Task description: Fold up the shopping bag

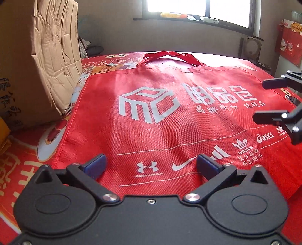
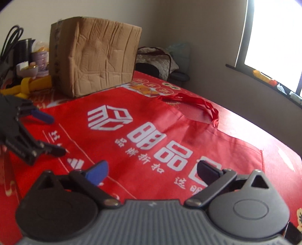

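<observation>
Left black two-finger gripper (image 1: 151, 164) with blue pads: jaws spread wide, gripping nothing, hovering over the bottom edge of the bag near the sports logos. Right black-and-grey two-finger gripper (image 2: 152, 172): jaws also spread wide, nothing between them, poised above the bag's side edge; in the left wrist view it enters from the right, over the bag's right edge.

Red non-woven fabric shopping bag (image 1: 166, 116) lies flat and unfolded, printed face up, on the table covered by a red patterned cloth (image 1: 17, 165). It covers most of the table's middle, bottom edge toward the left gripper. Big white cube logo (image 1: 149, 105) and large white Chinese characters across the middle, smaller white characters under them, thin white curved lines and a row of white brand logos along the bottom. Surface mostly smooth, slight wrinkles. Red fabric handle (image 1: 169, 57) lies looped on the cloth past the bag's top edge, toward the far edge of the table.

Creased brown cardboard box (image 2: 94, 60) stands on the table's far-left corner, just beside the bag's left edge. Window (image 1: 198, 9) behind the far edge.
</observation>
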The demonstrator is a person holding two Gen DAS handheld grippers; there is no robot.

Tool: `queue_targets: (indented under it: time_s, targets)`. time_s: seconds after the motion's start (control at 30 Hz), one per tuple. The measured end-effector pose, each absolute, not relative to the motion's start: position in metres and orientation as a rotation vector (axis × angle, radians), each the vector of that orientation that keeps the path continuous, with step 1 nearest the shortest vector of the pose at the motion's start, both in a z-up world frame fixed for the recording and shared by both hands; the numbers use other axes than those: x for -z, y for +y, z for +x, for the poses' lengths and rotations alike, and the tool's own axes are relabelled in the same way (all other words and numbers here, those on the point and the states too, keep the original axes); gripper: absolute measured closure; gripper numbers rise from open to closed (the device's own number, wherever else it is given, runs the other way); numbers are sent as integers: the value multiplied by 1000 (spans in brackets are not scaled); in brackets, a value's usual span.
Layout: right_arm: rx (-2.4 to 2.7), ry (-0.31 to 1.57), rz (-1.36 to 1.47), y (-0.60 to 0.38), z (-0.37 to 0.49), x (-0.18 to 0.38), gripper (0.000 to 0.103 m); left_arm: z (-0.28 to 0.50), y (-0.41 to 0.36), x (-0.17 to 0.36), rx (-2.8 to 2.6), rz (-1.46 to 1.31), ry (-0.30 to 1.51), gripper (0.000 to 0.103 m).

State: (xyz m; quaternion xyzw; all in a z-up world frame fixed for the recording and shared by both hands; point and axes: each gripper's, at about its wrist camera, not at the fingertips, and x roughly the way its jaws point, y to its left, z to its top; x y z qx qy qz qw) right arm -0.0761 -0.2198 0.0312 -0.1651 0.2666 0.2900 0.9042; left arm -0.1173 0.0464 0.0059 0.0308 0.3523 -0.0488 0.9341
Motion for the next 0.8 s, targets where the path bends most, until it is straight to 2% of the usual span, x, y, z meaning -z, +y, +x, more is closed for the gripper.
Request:
queue_targets:
  time_s: [0.07, 0.1, 0.2, 0.3, 0.37, 0.43, 0.6, 0.7, 0.8]
  targets:
    - [-617, 583, -308, -228, -72, -23, 36, -117, 47, -7, 76, 58, 721, 0]
    - [-627, 601, -283, -233, -70, -19, 38, -117, 47, -7, 63, 54, 721, 0]
    - [-648, 650, -216, -243, -67, -11, 38, -117, 49, -8, 36, 36, 720, 0]
    - [-637, 650, -204, -246, -69, -9, 31, -117, 50, -9, 15, 25, 723, 0]
    - [-604, 663, -195, -246, -67, -7, 10, -119, 56, -12, 9, 1, 747, 0]
    - [-581, 691, -178, -248, -62, -5, 1, -123, 67, -18, 21, -48, 767, 0]
    - [-576, 692, -180, -247, -63, -5, 1, -142, 112, -34, -28, -168, 776, 0]
    - [-575, 692, -179, -247, -63, -5, 1, -146, 146, -25, -80, -331, 841, 1]
    - [-575, 692, -179, -249, -61, -4, 1, -152, 170, -22, -64, -458, 808, 1]
